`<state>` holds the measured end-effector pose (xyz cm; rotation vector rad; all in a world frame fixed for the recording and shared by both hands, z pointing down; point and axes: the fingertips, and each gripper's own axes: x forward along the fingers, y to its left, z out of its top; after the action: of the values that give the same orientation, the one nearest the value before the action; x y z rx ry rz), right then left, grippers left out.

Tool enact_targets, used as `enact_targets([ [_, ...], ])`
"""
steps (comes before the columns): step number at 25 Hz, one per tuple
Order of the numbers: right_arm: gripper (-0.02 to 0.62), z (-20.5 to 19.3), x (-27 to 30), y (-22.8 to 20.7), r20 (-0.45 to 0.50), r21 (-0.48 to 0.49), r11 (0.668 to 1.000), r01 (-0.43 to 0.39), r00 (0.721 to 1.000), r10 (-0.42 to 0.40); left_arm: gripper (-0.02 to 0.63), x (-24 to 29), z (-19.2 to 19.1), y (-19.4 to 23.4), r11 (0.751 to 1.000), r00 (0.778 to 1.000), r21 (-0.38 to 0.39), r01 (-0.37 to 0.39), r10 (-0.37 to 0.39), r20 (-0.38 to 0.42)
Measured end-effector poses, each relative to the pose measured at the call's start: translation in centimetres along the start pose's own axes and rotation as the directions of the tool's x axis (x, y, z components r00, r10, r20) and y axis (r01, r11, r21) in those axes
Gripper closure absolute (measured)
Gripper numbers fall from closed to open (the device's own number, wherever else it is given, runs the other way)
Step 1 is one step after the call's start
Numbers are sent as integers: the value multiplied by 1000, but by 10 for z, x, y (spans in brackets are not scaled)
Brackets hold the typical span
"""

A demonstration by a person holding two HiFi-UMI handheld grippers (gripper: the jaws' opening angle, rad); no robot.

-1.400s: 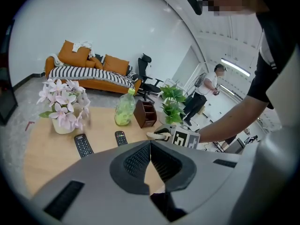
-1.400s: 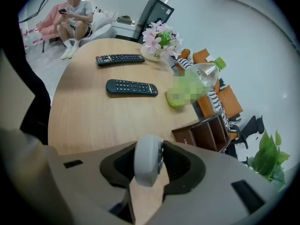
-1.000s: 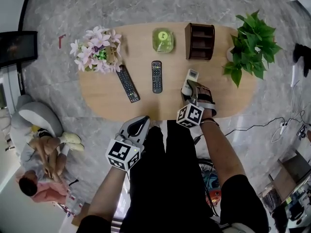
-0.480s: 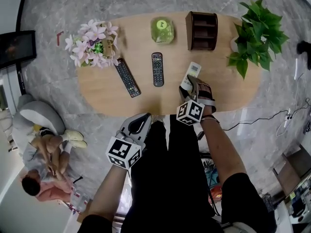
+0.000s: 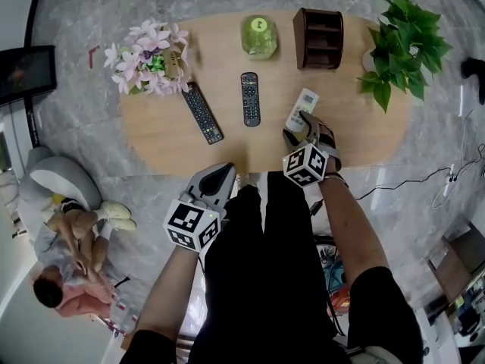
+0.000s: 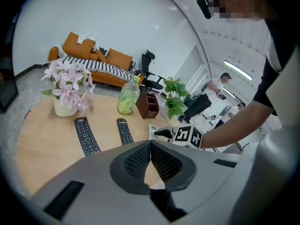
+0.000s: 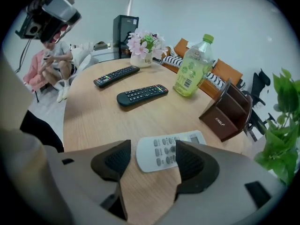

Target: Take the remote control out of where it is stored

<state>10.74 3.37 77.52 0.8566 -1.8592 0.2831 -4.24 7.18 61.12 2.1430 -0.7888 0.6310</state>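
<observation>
The white remote control [image 7: 171, 149] lies flat on the wooden table [image 5: 174, 139]. It is out of the brown holder [image 5: 318, 27] and rests a little way in front of it. The right gripper [image 5: 297, 130] points down at the near end of this remote. Its jaws have just been opening, and they stand wide apart, let go (the pads press on nothing). The near end of the remote shows between the two pads, down on the wood. The left gripper [image 6: 150, 146] is squeezed tight with nothing in it. It hangs off the near edge of the table, by the person's dark trouser legs. A black remote [image 5: 250, 98] lies in the middle of the table, and a second black remote [image 5: 202, 112] lies just to its left. A green bottle [image 5: 259, 36] stands near the holder. Pink flowers [image 5: 148, 59] sit at the left end and a leafy green plant [image 5: 402, 40] at the right end.
</observation>
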Motion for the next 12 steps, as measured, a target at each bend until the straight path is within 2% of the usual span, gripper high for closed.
enact_targets([
  [6,313,18,-38,2,29,72,997,13,999,-15,598,-24,10,-2,1000,999,26,7,-9,54],
  [9,313,44,-76,-5,94,215,976,22,995,-43,598,-43,20,-5,999,995,41,-5,1,98],
  [12,318,67,-121,-15,161,385,923,23,983,-92,600,-72,36,-3,995,989,68,-75,65,135],
])
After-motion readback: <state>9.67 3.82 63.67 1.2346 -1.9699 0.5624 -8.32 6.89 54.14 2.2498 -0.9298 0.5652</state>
